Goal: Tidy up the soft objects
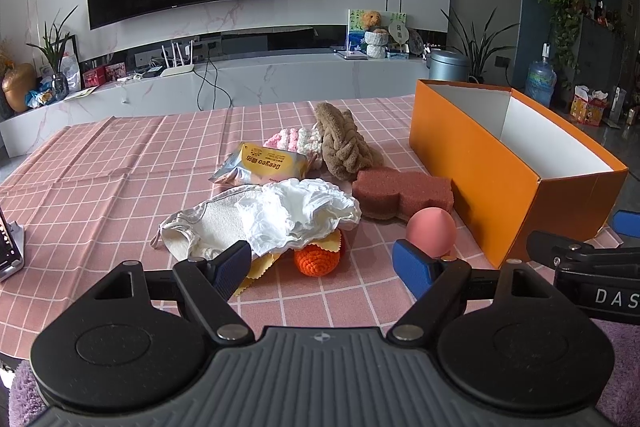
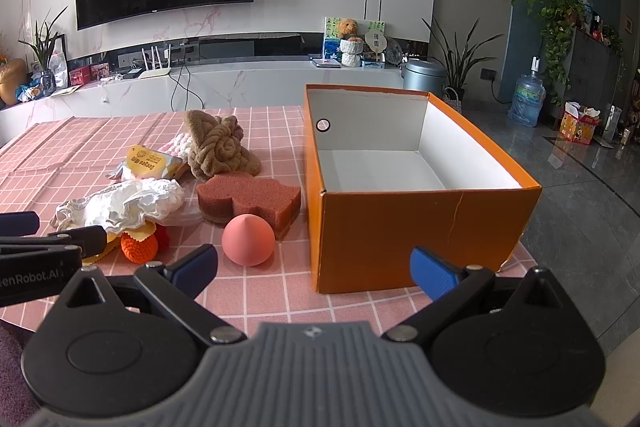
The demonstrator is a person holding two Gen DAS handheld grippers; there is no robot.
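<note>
A pile of soft things lies on the pink checked tablecloth (image 1: 100, 179): a white crumpled bag (image 1: 296, 211), a cream drawstring pouch (image 1: 200, 231), an orange crochet ball (image 1: 316, 261), a pink egg-shaped sponge (image 1: 431, 230), a brown sponge (image 1: 402, 193), a brown plush knot (image 1: 344, 143), a pink-white crochet piece (image 1: 296, 139) and a yellow snack packet (image 1: 264, 163). My left gripper (image 1: 322, 265) is open, the crochet ball just ahead between its tips, untouched. My right gripper (image 2: 316, 269) is open and holds nothing, facing the near wall of the orange box (image 2: 400, 235). The pink sponge (image 2: 248, 239) lies left of that box.
The orange box is white inside and holds nothing. A yellow cloth (image 1: 256, 267) lies under the crochet ball. A device on a stand (image 1: 10, 247) sits at the table's left edge. Right of the box the table ends above a grey floor (image 2: 580, 187).
</note>
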